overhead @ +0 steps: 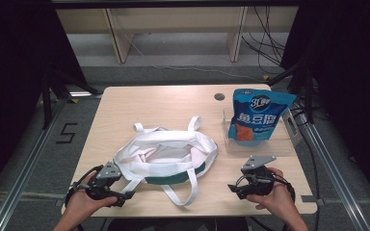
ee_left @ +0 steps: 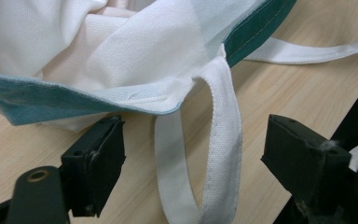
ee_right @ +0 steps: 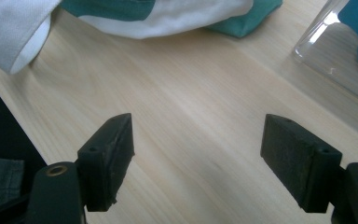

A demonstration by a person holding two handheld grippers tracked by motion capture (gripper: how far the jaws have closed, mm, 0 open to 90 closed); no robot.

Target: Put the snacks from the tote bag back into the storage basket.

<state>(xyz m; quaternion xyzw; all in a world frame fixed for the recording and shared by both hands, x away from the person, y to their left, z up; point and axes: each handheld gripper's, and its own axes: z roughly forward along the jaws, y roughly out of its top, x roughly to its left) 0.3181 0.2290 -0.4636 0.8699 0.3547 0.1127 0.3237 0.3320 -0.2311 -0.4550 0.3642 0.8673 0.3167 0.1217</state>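
Wooden table [overhead: 173, 98] holds a white tote bag [overhead: 166, 154]; left gripper [overhead: 120, 196] and right gripper [overhead: 236, 188] jaws gape empty

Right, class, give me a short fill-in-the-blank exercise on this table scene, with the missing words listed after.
1. The blue snack pouch stands in a clear ____ container.
2. The white tote bag has a ____ band along its rim.
3. A white ____ of the bag lies between the left gripper fingers.
4. The right gripper is ____.

Missing words: plastic; green; handle; open

The blue snack bag [overhead: 259, 114] reads "鱼豆腐"; floor marking [overhead: 67, 133] reads "5".
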